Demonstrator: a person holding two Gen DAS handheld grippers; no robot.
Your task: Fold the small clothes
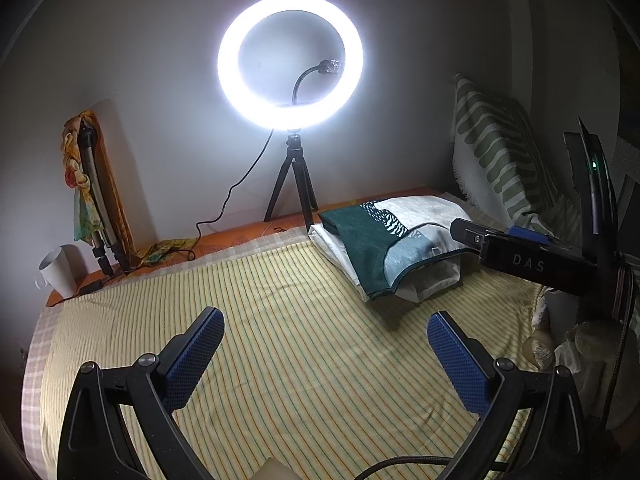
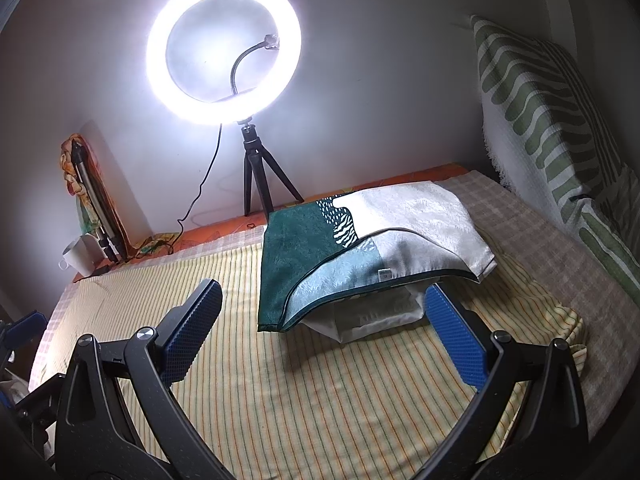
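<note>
A: Folded clothes [image 2: 360, 236], a small stack of them, sit toward the far right of the bed, on the yellow striped sheet [image 1: 280, 320]. But take it from the left first.

B: At the far left a white mug [image 1: 60, 270] stands by the wall, just beside a folded tripod [image 1: 96, 200] that leans there with a floral cloth [image 1: 78, 168] draped over it.

A: And in the middle?

B: A lit ring light [image 1: 290, 60] on a small black tripod [image 1: 294, 184] at the far edge of the bed, its cable [image 1: 224, 208] trailing left. Nearer the camera, the left gripper [image 1: 324, 356] hangs over bare striped sheet, blue pads spread wide with nothing between them.

A: Then the stack.

B: The top piece is dark green, pale blue and white, with a patterned patch [image 2: 340, 224]. A white garment [image 2: 368, 320] lies under it and sticks out at the near edge. The right gripper [image 2: 324, 328] is released too, fingers wide apart. Its right pad [image 2: 452, 336] is close to that white edge, but I cannot tell whether it touches.

A: And past that?

B: A green and white striped pillow [image 2: 552, 120] stands against the wall at the right, near the stack but apart from it. In the left wrist view the right gripper's black body reaches in from the right over the stack.
</note>
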